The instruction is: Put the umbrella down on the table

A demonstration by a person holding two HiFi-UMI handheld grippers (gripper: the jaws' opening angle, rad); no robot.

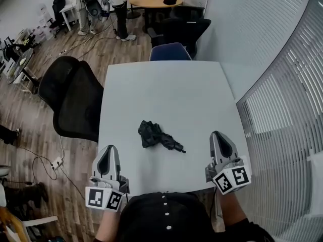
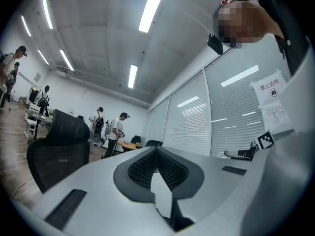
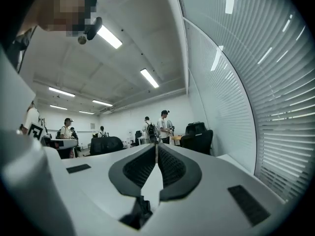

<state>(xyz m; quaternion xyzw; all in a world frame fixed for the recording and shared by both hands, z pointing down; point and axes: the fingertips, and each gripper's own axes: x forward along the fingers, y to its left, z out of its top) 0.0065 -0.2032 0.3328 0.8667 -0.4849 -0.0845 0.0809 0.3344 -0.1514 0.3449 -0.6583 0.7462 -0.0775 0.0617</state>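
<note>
A folded black umbrella (image 1: 156, 135) lies on the white table (image 1: 166, 84), a little in front of its middle, with its handle end pointing right. My left gripper (image 1: 107, 149) hovers at the table's near left corner, shut and empty, well left of the umbrella. My right gripper (image 1: 218, 134) hangs over the near right edge, also shut with nothing in it. In the left gripper view the jaws (image 2: 156, 149) meet at their tips; in the right gripper view the jaws (image 3: 156, 145) are pressed together too. Both point level across the room, and the umbrella shows in neither gripper view.
Two black office chairs (image 1: 75, 97) stand at the table's left side and a blue chair (image 1: 170, 52) at its far end. Window blinds (image 1: 287, 100) run along the right. People stand by a round wooden table (image 1: 151, 1) far off. A power strip (image 1: 55, 163) lies on the floor.
</note>
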